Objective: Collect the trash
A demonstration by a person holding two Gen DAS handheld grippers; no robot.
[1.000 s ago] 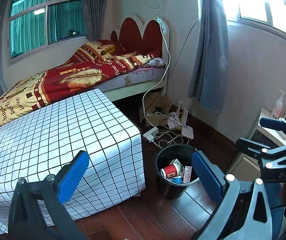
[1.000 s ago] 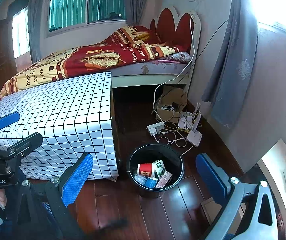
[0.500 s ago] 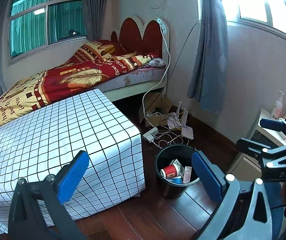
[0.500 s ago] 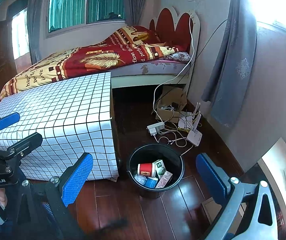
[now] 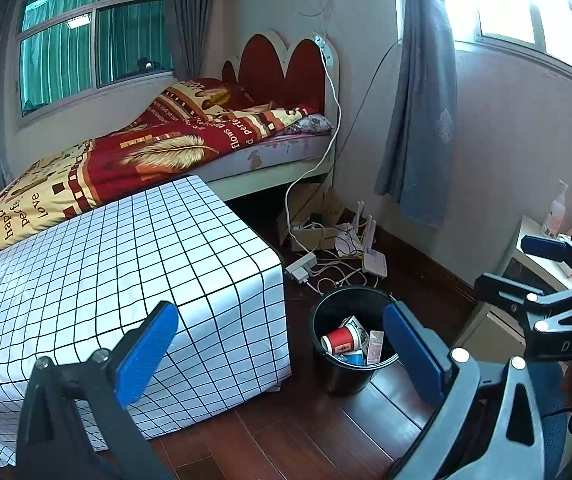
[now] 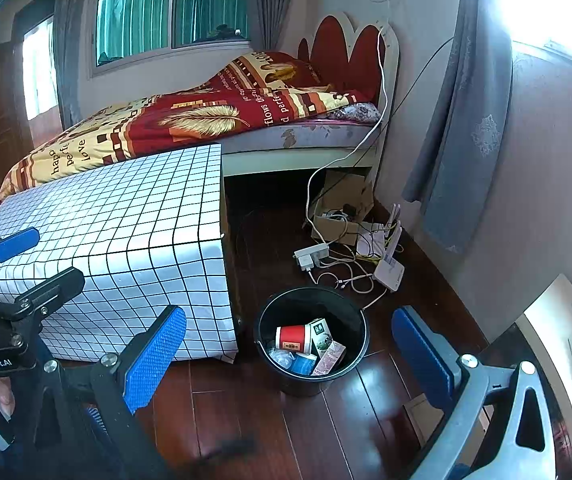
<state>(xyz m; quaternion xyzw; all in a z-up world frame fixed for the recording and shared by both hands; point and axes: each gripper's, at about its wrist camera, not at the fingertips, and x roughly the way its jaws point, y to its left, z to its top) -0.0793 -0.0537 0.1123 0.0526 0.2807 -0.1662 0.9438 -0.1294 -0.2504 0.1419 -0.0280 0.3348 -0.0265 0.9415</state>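
Note:
A black trash bucket (image 5: 328, 376) (image 6: 352, 320) stands on the wood floor beside the checked table. Inside it lie a red paper cup (image 5: 340, 339) (image 6: 294, 338), a green-and-white carton (image 6: 321, 336), a pink packet (image 6: 330, 357) and other wrappers. My left gripper (image 5: 281, 350) is open and empty, held above the floor with the bucket between its blue pads. My right gripper (image 6: 288, 354) is open and empty, also above the bucket. Each gripper shows in the other's view, the right one in the left wrist view (image 5: 542, 276) and the left one in the right wrist view (image 6: 25, 264).
A table under a white checked cloth (image 5: 97, 264) (image 6: 125, 232) stands left of the bucket. Behind it is a bed with a red blanket (image 5: 157, 152). A power strip (image 6: 310, 256), cables, a router (image 6: 389, 274) and a cardboard box (image 6: 338, 216) lie on the floor. A white side table (image 6: 558, 340) is at right.

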